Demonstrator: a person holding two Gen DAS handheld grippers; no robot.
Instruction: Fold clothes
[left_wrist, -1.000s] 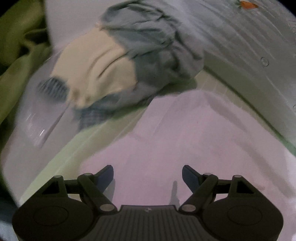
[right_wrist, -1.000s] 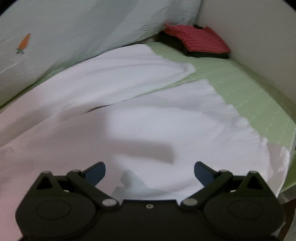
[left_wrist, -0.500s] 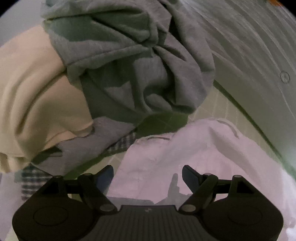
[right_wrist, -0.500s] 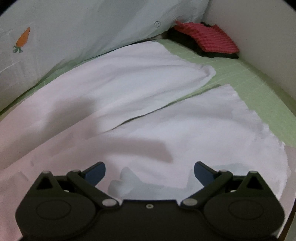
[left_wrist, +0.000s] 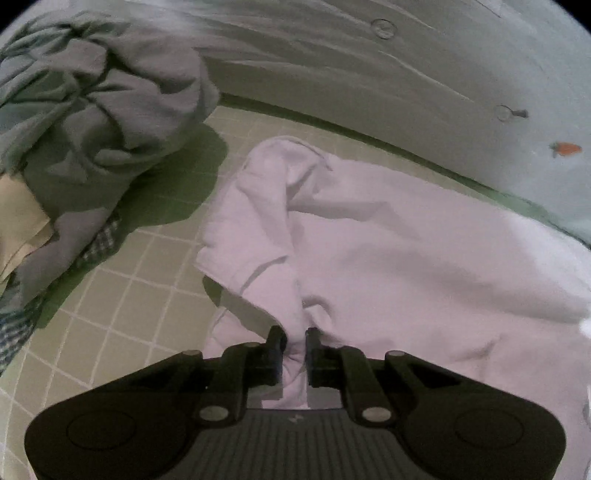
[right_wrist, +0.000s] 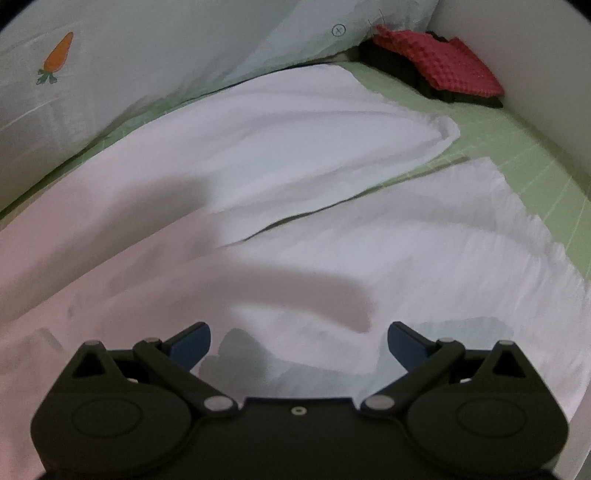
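A white garment (left_wrist: 388, 251) lies spread on the green gridded mat (left_wrist: 122, 295). My left gripper (left_wrist: 295, 345) is shut on a pinched fold at the garment's left end, and the cloth rises in a ridge between the fingers. In the right wrist view the same white garment (right_wrist: 295, 206) lies flat, with one part folded over another. My right gripper (right_wrist: 299, 343) is open and empty just above the cloth.
A heap of grey, cream and checked clothes (left_wrist: 92, 122) lies at the left of the mat. A pale sheet with a carrot print (right_wrist: 129, 55) runs along the back. A red and black item (right_wrist: 439, 66) sits in the far right corner by a white wall (right_wrist: 535, 55).
My left gripper has swung right from the clothes heap to the white garment's end and shut on a fold of it. The right gripper stays open, drifting slightly.
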